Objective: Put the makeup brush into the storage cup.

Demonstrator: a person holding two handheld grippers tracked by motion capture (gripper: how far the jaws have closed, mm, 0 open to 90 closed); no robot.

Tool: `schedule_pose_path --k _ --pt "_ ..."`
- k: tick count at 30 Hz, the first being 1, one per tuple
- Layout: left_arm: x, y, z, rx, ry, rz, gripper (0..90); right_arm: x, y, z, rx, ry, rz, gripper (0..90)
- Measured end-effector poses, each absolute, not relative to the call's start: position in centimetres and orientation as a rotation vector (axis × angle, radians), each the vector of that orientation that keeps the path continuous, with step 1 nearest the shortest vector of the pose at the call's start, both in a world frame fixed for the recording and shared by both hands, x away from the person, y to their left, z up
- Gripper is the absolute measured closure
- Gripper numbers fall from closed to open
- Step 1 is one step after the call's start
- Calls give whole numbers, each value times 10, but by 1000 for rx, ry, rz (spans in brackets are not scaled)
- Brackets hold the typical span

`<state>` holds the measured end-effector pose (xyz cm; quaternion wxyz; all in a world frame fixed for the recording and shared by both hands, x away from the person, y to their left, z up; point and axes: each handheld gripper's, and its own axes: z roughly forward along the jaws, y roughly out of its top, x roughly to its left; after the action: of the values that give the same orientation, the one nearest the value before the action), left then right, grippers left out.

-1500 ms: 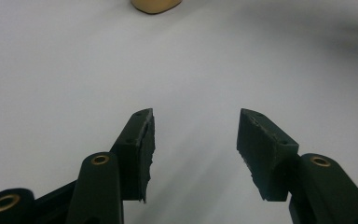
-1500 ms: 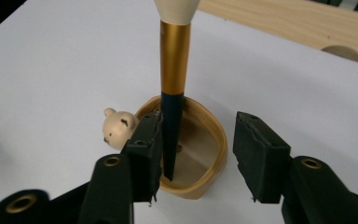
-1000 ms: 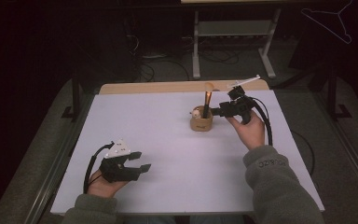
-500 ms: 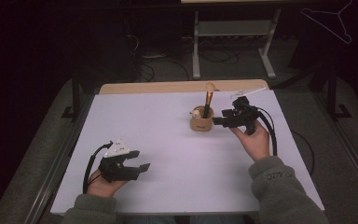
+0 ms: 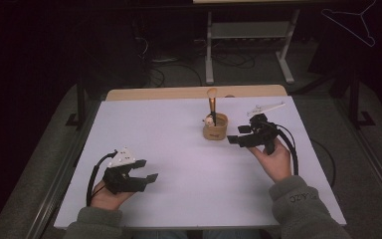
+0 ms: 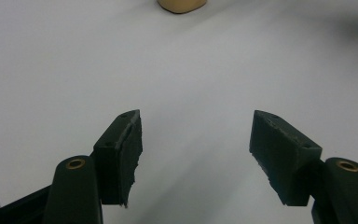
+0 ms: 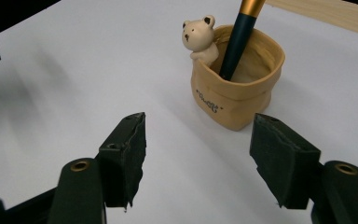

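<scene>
A tan bag-shaped pot (image 5: 215,127) (image 7: 235,88) with a small bear figure (image 7: 199,36) on its rim stands right of the table's middle. A brush (image 5: 212,102) with a dark handle (image 7: 235,39) stands upright in it. My right gripper (image 5: 235,135) (image 7: 196,154) hovers just right of the pot, open, nothing between its jaws. My left gripper (image 5: 147,170) (image 6: 196,149) rests near the front left of the table, open and empty; the pot's base (image 6: 182,4) shows far ahead of it.
The white table top (image 5: 179,149) has a wooden strip (image 5: 194,92) along its far edge. A thin white object (image 5: 265,107) lies behind the right gripper. A metal stand (image 5: 248,35) and cables are on the floor beyond. A wire hanger (image 5: 353,22) hangs at top right.
My right gripper has drawn back from the brush and pot toward the near right, jaws open. The brush stays standing in the pot. The left gripper has not moved.
</scene>
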<state>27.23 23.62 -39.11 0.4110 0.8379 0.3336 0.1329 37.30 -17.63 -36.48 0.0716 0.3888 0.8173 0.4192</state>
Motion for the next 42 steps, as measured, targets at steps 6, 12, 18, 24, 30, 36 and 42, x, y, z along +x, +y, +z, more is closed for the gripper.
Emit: schedule_pose_path --k 6,12,18,24,30,36,42 --pt "273 238 -391 2117 843 333 329 360 -180 -368 1136 2458 1261 336" --pt "273 238 -394 2135 843 328 321 351 -185 -374 1140 2470 1237 327" --pt "273 237 -394 2124 847 327 316 340 -190 -378 1157 2465 1250 307" --pt "273 238 -394 2135 840 331 312 328 -196 -383 1177 2462 1256 296" --pt "273 237 -395 2131 853 321 306 319 -200 -391 1174 2457 1249 282" --pt "273 238 -396 2125 853 321 299 314 -204 -394 1187 2442 1234 248" --pt "273 236 -397 2107 874 314 285 309 -210 -395 1220 2420 1234 185"
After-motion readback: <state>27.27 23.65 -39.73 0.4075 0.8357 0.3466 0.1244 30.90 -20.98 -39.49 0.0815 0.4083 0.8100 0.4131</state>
